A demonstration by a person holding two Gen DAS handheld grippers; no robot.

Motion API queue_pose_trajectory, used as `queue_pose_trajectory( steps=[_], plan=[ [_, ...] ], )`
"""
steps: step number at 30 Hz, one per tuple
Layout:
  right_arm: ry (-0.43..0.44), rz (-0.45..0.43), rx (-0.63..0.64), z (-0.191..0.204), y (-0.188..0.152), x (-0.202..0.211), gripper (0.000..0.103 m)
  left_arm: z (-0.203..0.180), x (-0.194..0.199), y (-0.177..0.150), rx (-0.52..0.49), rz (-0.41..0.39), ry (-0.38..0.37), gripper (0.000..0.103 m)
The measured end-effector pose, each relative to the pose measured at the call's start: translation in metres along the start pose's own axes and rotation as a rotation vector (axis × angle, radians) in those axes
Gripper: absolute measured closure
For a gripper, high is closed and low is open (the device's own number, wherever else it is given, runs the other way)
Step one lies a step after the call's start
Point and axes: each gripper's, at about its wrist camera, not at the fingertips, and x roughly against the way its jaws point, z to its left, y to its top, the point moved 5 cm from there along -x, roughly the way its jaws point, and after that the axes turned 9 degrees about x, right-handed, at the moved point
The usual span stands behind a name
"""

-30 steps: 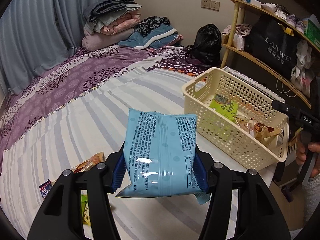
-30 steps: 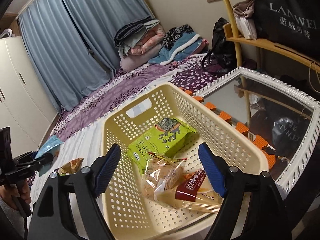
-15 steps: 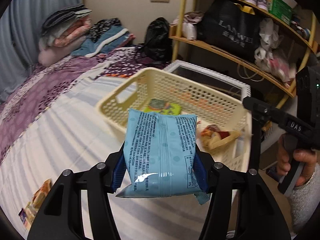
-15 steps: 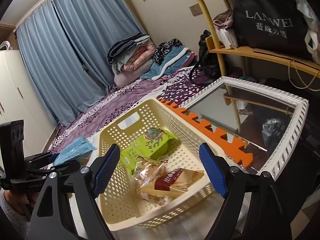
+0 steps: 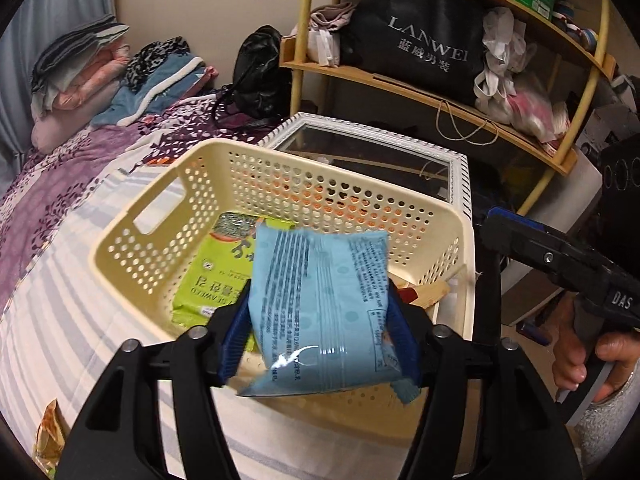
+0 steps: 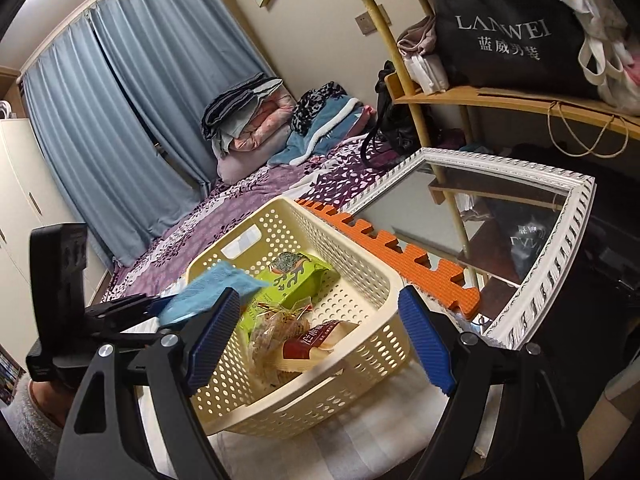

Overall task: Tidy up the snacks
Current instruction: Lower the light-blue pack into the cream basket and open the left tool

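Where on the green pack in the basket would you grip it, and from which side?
Grip the green pack across its narrow width, coming down from above through the basket opening. It lies flat on the basket floor with walls all round, so side access looks blocked. The blue bag, between the opening left gripper jaws, overhangs it and would likely need to clear first.

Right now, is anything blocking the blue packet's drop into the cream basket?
Nothing visible does. The light blue plastic snack packet sits between the left tongs, whose jaws are opening, above the cream perforated plastic basket. Below it lie only a green snack pack and wrapped pastries.
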Motion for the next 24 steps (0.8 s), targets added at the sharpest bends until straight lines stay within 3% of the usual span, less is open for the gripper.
queue_pose_trajectory(
  steps=[1,2,5,24],
  plan=[
    [0.001,-0.001,0.001,0.0,0.0,0.0,0.022,0.0,-0.001,0.0,-0.003,-0.008,0.003,0.013],
    [0.003,-0.001,0.001,-0.001,0.0,0.001,0.022,0.0,-0.001,0.0,-0.003,-0.018,0.005,0.011],
    [0.003,0.0,-0.001,-0.002,0.0,0.001,0.022,0.001,0.0,-0.001,0.004,-0.016,-0.007,0.011],
    [0.035,-0.003,0.03,0.027,0.005,-0.004,0.022,0.042,0.028,-0.009,0.091,-0.04,0.09,0.005]
  ],
)
